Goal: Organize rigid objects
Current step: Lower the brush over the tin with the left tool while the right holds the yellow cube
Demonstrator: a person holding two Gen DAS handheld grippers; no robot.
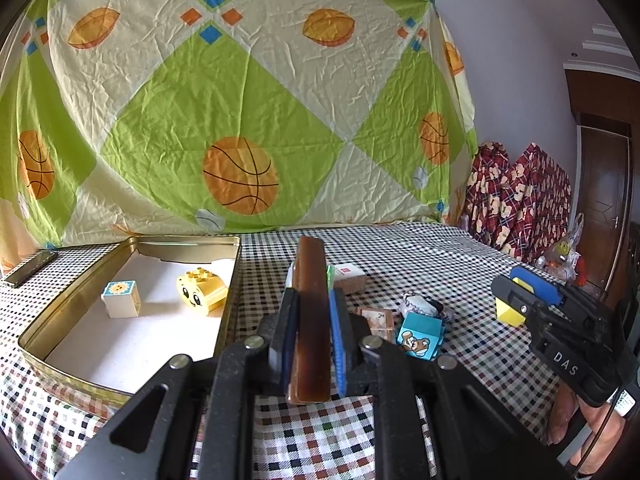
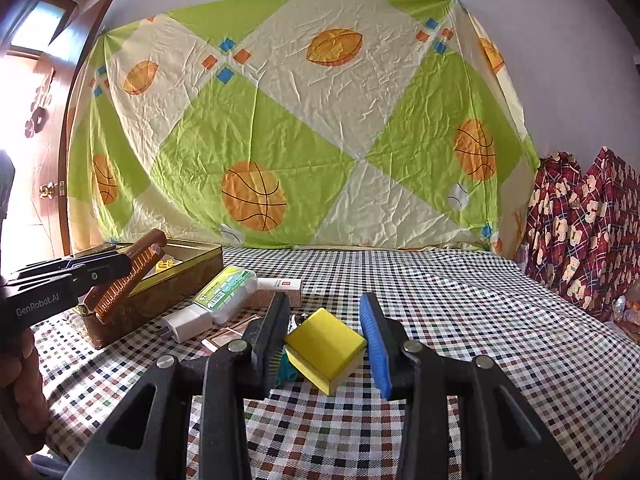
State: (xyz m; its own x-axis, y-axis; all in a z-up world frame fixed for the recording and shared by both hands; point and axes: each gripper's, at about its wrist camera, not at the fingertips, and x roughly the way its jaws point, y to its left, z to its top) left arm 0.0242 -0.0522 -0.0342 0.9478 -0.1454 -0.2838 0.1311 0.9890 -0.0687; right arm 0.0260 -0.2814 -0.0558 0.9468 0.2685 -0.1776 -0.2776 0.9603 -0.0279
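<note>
My left gripper (image 1: 314,296) is shut on a long brown comb (image 1: 310,320), held on edge above the checked tablecloth just right of the gold tin tray (image 1: 80,308). A white cube with a sun picture (image 1: 120,298) and a yellow smiley block (image 1: 202,288) lie in the tray. My right gripper (image 2: 324,312) is shut on a yellow block (image 2: 324,344), tilted, a little above the cloth. In the right wrist view the left gripper (image 2: 120,260) holds the comb (image 2: 128,276) at the tray's (image 2: 180,276) near corner. The left wrist view shows the right gripper (image 1: 510,284) at far right with the yellow block (image 1: 508,314).
A turquoise bear block (image 1: 418,338), a brown card (image 1: 378,320) and a white box (image 1: 352,276) lie between the grippers. A sanitizer bottle (image 2: 228,292) and white charger (image 2: 188,324) lie beside the tray. A dark flat object (image 1: 30,268) sits far left. Patterned sheet behind.
</note>
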